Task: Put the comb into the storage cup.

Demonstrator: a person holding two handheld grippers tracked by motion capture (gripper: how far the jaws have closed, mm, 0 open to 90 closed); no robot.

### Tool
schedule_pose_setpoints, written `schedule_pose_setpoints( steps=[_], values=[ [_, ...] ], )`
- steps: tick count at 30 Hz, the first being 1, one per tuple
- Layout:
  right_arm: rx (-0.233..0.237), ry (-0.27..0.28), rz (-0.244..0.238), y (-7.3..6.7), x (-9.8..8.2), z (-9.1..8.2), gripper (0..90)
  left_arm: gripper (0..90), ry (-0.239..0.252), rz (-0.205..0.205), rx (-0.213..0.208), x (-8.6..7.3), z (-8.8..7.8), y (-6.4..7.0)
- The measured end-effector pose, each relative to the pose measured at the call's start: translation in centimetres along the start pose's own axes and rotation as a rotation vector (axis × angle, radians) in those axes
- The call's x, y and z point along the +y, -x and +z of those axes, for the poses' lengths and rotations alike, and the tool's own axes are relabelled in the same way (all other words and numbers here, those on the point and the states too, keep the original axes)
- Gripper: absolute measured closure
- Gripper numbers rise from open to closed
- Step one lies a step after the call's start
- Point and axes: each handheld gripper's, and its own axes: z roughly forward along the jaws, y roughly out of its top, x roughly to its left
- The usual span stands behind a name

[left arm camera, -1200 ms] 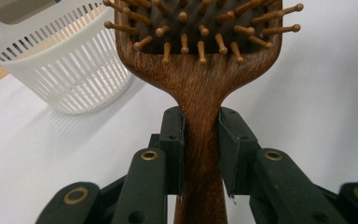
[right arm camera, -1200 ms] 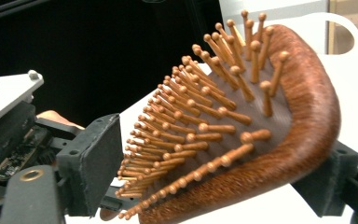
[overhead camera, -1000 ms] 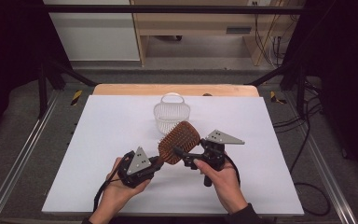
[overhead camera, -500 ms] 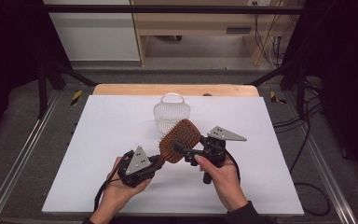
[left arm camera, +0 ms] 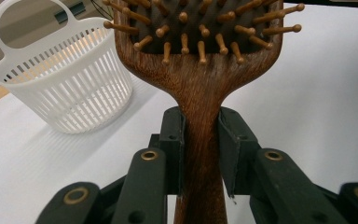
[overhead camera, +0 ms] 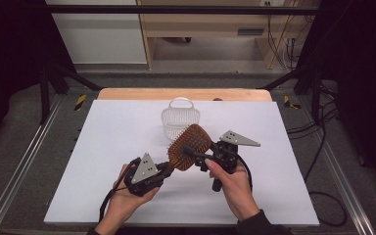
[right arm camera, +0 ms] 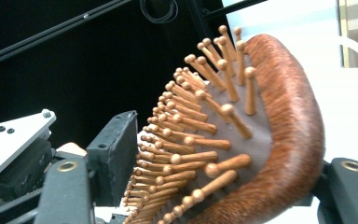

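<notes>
Item 1, left gripper (overhead camera: 162, 170): held low at the near left of the white table (overhead camera: 103, 161). Jaws clamped on the handle of the wooden hairbrush (overhead camera: 188, 147), one pad on each side of the neck, as the left gripper view shows (left arm camera: 200, 140).

Item 2, hairbrush: lifted off the table between both grippers, head tilted up and to the right, pins (right arm camera: 200, 140) facing the right gripper.

Item 3, white slatted basket (overhead camera: 180, 120): upright just behind the brush head, empty as far as can be seen.

Item 4, right gripper (overhead camera: 203, 159): jaws have just been closing around the brush head (right arm camera: 279, 140); the left pad stands clear of the pins, so no grip yet.

Step in hand, by judgement: handover of the brush from left to right. Next move calls for the right jaws to seat firmly on the head before the left ones let go; the basket looks the likely destination.
</notes>
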Motion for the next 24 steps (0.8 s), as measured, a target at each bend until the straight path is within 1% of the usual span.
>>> schedule_pose_setpoints(
  steps=[8, 13, 19, 22, 24],
  values=[
    [0.002, 0.016, 0.000, -0.15, 0.25, 0.01, 37.3, 72.9, 0.010, -0.006, 0.009, 0.04, 0.12, -0.11],
    [0.009, 0.026, 0.007, -0.20, 0.43, 0.02, 42.2, 72.9, 0.011, -0.010, 0.014, 0.04, 0.16, -0.13],
    [0.015, 0.021, 0.000, -0.37, 0.55, 0.03, 46.3, 73.0, 0.008, -0.017, 0.017, -0.09, 0.44, -0.12],
    [0.009, 0.021, -0.006, -0.43, 0.62, 0.13, 48.4, 73.0, 0.010, -0.028, 0.018, -0.17, 0.66, -0.16],
    [0.007, 0.020, -0.005, -0.45, 0.64, 0.16, 48.8, 73.0, 0.009, -0.029, 0.019, -0.20, 0.71, -0.17]
  ],
)
